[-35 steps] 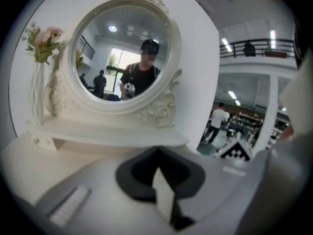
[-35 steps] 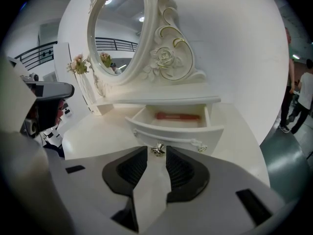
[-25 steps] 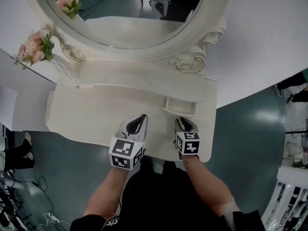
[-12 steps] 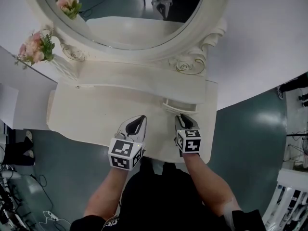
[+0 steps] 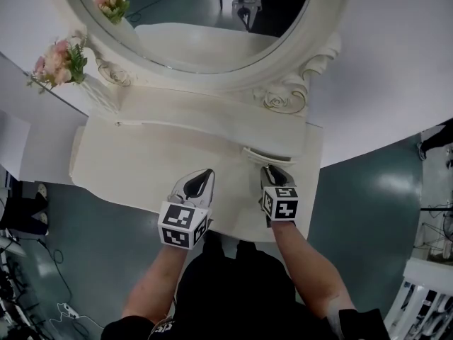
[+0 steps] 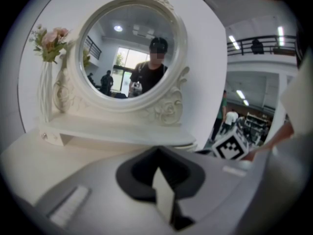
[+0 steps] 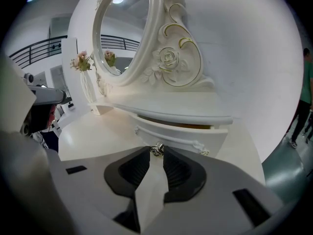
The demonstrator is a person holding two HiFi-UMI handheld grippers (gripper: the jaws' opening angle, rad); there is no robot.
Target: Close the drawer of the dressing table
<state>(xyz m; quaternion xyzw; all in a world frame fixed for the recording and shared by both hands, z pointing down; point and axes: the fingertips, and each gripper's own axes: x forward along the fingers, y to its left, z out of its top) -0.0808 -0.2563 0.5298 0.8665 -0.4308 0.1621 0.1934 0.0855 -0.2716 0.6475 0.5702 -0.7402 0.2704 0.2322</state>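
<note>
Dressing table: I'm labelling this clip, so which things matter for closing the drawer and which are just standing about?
In the job: drawer, slightly open; its knob; right gripper, closed on that knob.
Just standing about: mirror; pink flowers; left gripper, shut and empty.

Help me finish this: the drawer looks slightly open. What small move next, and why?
Probably push the knob straight in with the right gripper: its jaws grip the knob, and a gap shows above the drawer front under the shelf.
</note>
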